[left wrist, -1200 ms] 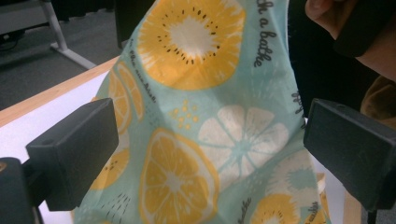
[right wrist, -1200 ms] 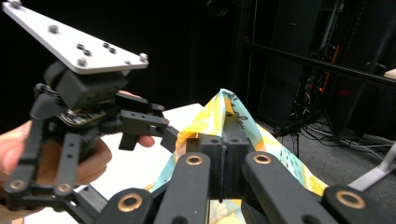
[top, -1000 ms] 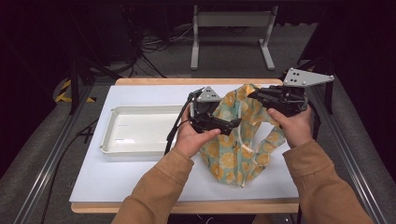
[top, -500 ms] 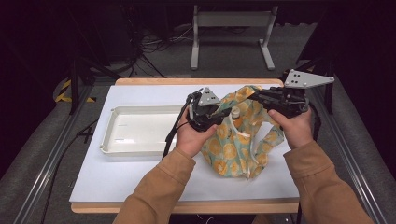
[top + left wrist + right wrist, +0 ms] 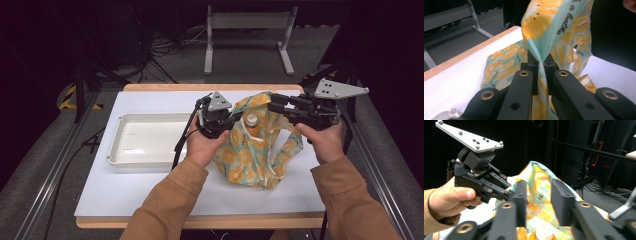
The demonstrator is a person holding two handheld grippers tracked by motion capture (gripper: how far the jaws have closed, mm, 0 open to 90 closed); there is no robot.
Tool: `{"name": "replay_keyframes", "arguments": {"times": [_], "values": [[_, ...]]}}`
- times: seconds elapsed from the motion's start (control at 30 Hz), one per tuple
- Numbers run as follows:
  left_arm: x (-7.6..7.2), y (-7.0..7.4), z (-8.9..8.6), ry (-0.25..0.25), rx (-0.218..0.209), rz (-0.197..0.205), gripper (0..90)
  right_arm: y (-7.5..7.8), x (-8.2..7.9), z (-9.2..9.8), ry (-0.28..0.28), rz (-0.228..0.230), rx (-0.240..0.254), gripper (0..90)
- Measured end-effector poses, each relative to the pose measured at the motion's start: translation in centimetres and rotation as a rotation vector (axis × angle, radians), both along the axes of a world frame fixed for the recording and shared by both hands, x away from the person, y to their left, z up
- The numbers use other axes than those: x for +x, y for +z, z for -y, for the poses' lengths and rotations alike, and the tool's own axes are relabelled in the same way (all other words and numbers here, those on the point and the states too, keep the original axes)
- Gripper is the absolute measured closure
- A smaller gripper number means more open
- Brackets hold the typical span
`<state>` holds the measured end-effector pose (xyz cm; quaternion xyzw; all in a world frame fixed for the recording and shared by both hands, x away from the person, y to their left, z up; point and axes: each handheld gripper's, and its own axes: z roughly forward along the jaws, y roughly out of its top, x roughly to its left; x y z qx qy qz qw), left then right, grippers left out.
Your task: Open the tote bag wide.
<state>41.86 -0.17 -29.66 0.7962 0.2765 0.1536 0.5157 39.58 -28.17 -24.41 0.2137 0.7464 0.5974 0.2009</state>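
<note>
A teal cloth bag [image 5: 250, 155] printed with orange slices stands on the white table top, its mouth held up. A bottle with a pale cap [image 5: 251, 120] sits inside it. My left gripper [image 5: 231, 120] is shut on the bag's near rim; in the left gripper view the fabric [image 5: 549, 22] is pinched between the jaws [image 5: 541, 65] and rises above them. My right gripper [image 5: 272, 106] is at the far rim with its jaws apart. In the right gripper view the bag [image 5: 541, 173] lies just beyond the open jaws [image 5: 539, 192], with the cap [image 5: 544, 233] below.
A shallow white tray [image 5: 130, 160] lies on the table to the left of the bag. The white table top [image 5: 125, 195] has a wooden edge. Metal rails run along both sides, and a stand and cables sit on the floor behind.
The bag has been drawn up from a flatter spread into a more upright bundle, and the bottle's cap now shows at its mouth. Both hands stayed nearly in place.
</note>
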Motion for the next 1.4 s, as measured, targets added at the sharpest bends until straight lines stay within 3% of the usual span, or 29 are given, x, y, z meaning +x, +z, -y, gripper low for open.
{"name": "replay_keyframes", "arguments": {"times": [0.03, 0.1, 0.27, 0.63, 0.9, 1.07, 1.4], "values": [[0.0, 0.0, 0.0, 0.0, 0.0, 0.0, 88.6, 0.0, 0.0, 0.0, 0.0, 0.0, 0.0, 62.5], [0.1, 0.0, -0.2, 0.001, -0.005, -0.003, 88.6, -0.2, -0.6, 1.3, -0.039, 0.006, 0.016, 49.2], [0.2, 0.0, -0.3, 0.007, -0.013, -0.006, 88.6, -0.9, -0.9, 2.6, -0.064, -0.024, 0.04, 36.7], [0.3, 0.0, -0.7, 0.016, -0.019, -0.008, 88.5, -4.0, -1.2, 3.9, -0.176, -0.065, -0.04, 15.0], [0.3, 0.0, -0.9, 0.012, -0.02, -0.012, 88.5, -7.3, -0.3, 3.0, -0.188, -0.127, -0.085, 10.2], [0.3, 0.0, -0.9, 0.006, -0.018, -0.01, 88.5, -8.7, 0.4, 2.1, -0.225, -0.118, -0.08, 9.2], [0.3, 0.0, -1.2, 0.005, -0.021, -0.01, 88.4, -10.2, 1.9, 0.8, -0.242, -0.149, -0.081, 9.9]]}}
